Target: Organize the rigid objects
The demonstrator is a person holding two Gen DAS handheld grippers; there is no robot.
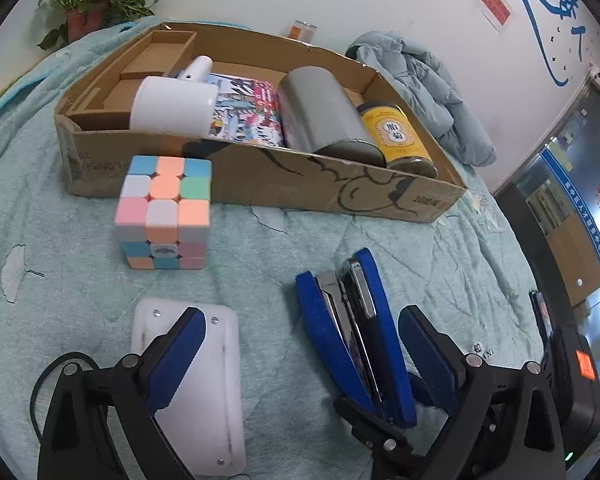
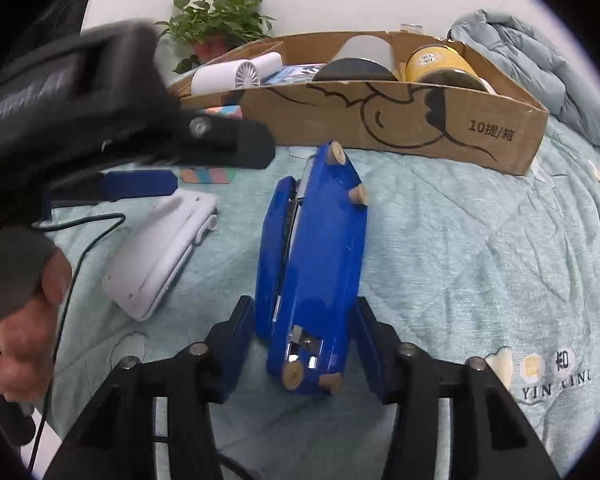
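**Between the right fingers: blue stapler, not clamped**

Between the right gripper (image 2: 304, 344) pads stands the blue stapler (image 2: 312, 264), on edge on the teal quilt (image 2: 460, 260); gaps show both sides, fingers wide. The left gripper (image 1: 300, 364) is spread wide too, one finger over a white plastic case (image 1: 196, 408). Beyond sits a pastel cube (image 1: 166, 210), touching the cardboard box (image 1: 260, 180), which holds a white fan (image 1: 172, 108), grey cylinder (image 1: 324, 116) and yellow jar (image 1: 396, 136).

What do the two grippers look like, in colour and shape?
Both the left gripper and the right gripper have black angular linkage arms with silver bolts and blue ridged fingers. A thin black cable trails from the left one.
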